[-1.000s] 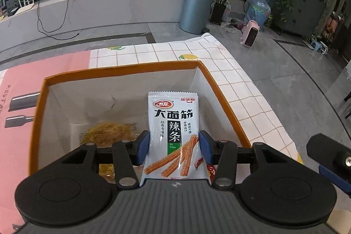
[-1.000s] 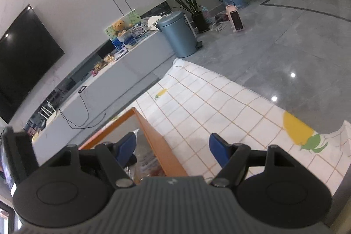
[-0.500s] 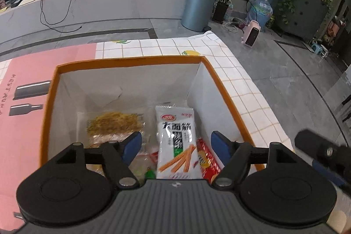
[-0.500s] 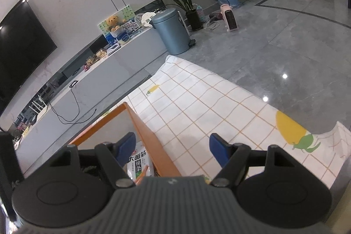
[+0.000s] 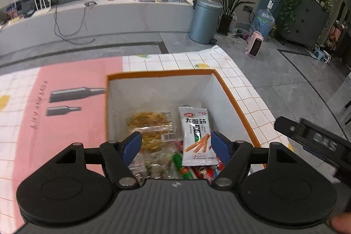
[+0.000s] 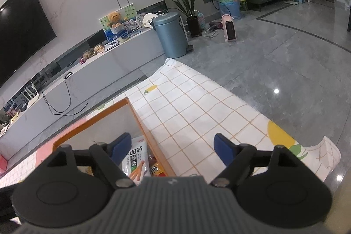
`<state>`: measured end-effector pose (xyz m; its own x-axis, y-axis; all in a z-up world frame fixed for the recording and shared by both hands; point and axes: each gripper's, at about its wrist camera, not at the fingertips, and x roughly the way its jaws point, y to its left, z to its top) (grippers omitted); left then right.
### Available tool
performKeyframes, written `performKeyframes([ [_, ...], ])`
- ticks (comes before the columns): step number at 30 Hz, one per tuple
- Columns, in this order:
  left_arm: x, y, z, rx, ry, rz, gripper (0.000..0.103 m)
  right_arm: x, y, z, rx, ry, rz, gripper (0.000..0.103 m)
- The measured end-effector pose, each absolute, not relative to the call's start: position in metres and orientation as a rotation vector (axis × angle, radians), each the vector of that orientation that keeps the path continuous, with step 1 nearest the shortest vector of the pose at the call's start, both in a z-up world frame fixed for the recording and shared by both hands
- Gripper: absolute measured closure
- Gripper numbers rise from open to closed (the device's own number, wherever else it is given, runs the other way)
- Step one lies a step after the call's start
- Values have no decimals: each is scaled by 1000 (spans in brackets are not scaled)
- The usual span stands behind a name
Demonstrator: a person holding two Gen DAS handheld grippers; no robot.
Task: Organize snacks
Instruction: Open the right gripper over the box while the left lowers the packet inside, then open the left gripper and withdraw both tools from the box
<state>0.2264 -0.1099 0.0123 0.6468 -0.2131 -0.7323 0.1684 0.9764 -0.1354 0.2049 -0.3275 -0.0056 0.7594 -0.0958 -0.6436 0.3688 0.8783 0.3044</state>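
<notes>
Snacks filled the orange-rimmed box (image 5: 232, 93) on the checked tablecloth (image 6: 197, 106): a white spicy-strip packet (image 5: 196, 135) lay flat on top, beside a clear noodle-snack bag (image 5: 151, 124). The left tool (image 5: 175, 144) hovered above them, fingers apart and empty. The right tool (image 6: 171, 146) hung spread wide over the box's right rim.

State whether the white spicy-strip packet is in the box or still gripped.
In the box: the packet lies on other snacks, and the left gripper is open.
</notes>
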Motion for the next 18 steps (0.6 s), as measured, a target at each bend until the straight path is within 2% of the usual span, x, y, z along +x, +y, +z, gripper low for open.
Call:
performKeyframes([
  [5, 192, -94, 42, -1, 777, -211, 18, 197, -314, 3, 434, 661, -228, 19],
  [8, 166, -84, 62, 31, 713, -174, 18, 185, -304, 11, 485, 683, -157, 8],
  [11, 137, -74, 76, 68, 649, -155, 15, 162, -288, 22, 474, 678, -85, 7],
  [18, 88, -50, 79, 47, 627, -127, 14, 93, -241, 24, 382, 687, 14, 3],
])
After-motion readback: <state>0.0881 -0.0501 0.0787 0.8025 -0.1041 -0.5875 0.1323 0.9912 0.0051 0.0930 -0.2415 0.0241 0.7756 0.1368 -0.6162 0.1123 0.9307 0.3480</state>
